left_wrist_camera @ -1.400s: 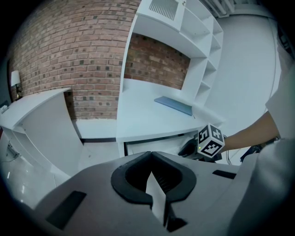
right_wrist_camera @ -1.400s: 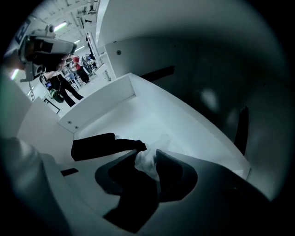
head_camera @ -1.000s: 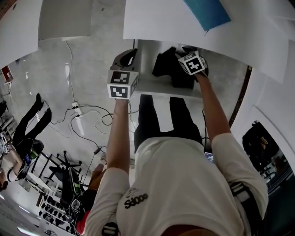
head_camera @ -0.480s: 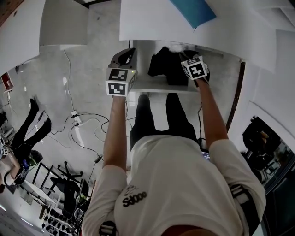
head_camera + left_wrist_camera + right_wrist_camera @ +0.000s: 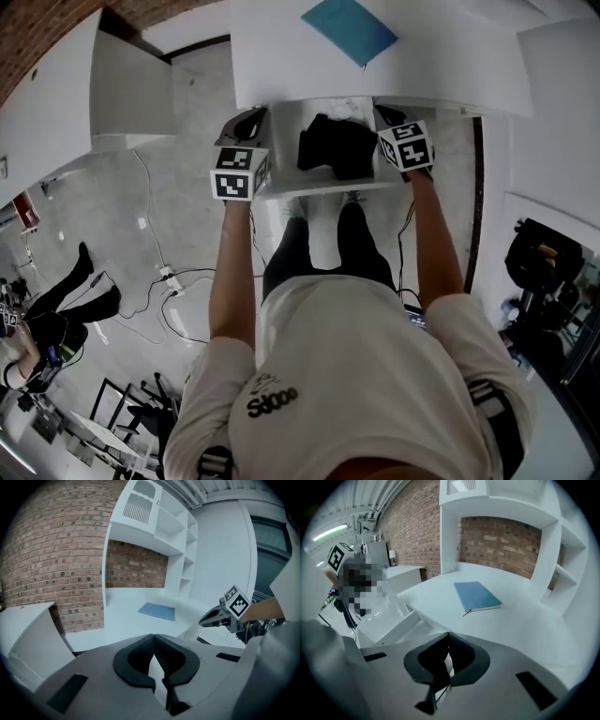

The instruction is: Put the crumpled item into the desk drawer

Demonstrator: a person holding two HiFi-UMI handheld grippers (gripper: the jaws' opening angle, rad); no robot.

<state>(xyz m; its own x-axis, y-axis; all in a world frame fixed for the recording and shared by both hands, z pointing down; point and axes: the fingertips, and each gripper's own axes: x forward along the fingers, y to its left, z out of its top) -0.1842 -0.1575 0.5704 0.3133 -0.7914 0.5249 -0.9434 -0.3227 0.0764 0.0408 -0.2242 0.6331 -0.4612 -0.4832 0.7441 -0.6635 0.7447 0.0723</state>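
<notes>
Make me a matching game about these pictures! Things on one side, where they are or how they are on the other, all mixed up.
Things:
1. crumpled black item
2. blue notebook
3. power strip with cables
4. right gripper

Places or states:
A. on the white desk top
B. jaws shut, nothing held
C. inside the open drawer
D. on the floor

Pairs: 1-C, 2-A, 3-D, 4-B

Head camera looks steeply down; all views share the blue notebook [image 5: 349, 30].

Bright, even light; fisheye-warped edges w/ vignetting
</notes>
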